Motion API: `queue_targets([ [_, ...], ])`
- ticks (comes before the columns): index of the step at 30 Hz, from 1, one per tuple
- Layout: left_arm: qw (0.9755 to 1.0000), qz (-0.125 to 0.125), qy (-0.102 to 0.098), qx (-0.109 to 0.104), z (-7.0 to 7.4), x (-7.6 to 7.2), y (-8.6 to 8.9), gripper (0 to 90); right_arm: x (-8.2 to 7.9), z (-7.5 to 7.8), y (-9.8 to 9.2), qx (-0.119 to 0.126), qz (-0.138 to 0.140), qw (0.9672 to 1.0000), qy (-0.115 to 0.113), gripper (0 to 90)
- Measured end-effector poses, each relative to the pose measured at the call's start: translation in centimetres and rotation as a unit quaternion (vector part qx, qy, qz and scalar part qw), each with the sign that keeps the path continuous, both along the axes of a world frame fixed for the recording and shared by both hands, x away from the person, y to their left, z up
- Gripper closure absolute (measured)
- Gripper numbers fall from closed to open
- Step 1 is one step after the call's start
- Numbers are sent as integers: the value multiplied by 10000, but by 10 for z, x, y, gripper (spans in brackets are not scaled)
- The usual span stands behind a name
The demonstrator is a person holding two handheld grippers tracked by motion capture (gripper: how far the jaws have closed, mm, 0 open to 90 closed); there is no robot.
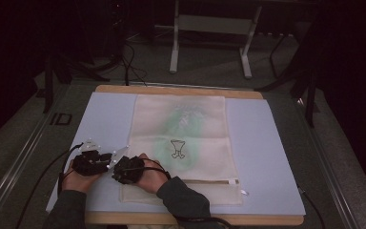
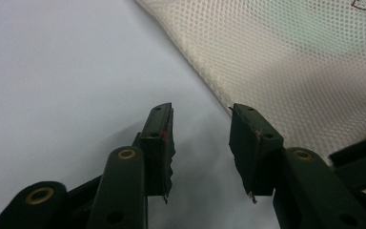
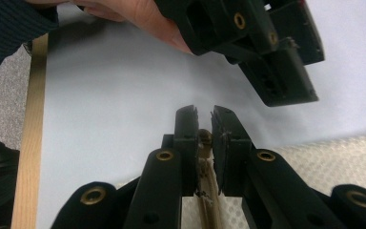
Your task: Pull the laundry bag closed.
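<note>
Where the pale blue mat (image 1: 276, 157) leaves bare room on both sides, one cream mesh bag (image 1: 183, 143) lies flat down the middle of the frame in the high view, its top edge near the mat's far edge and its zippered bottom edge near the wooden table edge (image 1: 248, 220) at the lower frame. The widest bare stretch of mat is at the right of the frame; a narrower strip runs along the left. Two grippers sit side by side at the lower left, at the bag's lower left corner. The left gripper (image 2: 201, 143) has its jaws parted with nothing between them, hovering over bare mat just beside the bag's slanting edge. The right gripper (image 3: 205, 143) is clenched on the bag's beige corner seam, which shows pinched between its pads. One small outline drawing (image 1: 177, 149) marks the bag's centre, over a faint green shape inside.
</note>
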State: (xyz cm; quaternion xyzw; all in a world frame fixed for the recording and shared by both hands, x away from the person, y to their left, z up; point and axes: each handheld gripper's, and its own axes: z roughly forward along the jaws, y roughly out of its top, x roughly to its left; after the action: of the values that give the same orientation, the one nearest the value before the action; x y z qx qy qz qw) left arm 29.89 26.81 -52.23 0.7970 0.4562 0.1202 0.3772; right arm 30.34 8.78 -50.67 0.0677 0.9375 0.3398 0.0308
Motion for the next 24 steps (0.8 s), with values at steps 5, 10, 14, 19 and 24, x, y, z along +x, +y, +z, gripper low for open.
queue_targets([
  [5,10000,-23,3,-17,0,0,0,604,-3,2,-13,50,1,10000,-43,810],
  [10,9998,-158,46,-136,1,-1,-2,632,-5,-1,-23,68,-24,10000,-62,810],
  [14,9986,-425,128,-303,1,-1,-6,664,-3,-8,-29,32,-41,10000,29,807],
  [19,9963,-798,240,-230,-1,-2,-15,744,-1,-12,-32,42,-59,9999,114,804],
  [24,9930,-1099,414,-128,-4,-2,-24,802,1,-13,-33,3,-54,9997,256,783],
])
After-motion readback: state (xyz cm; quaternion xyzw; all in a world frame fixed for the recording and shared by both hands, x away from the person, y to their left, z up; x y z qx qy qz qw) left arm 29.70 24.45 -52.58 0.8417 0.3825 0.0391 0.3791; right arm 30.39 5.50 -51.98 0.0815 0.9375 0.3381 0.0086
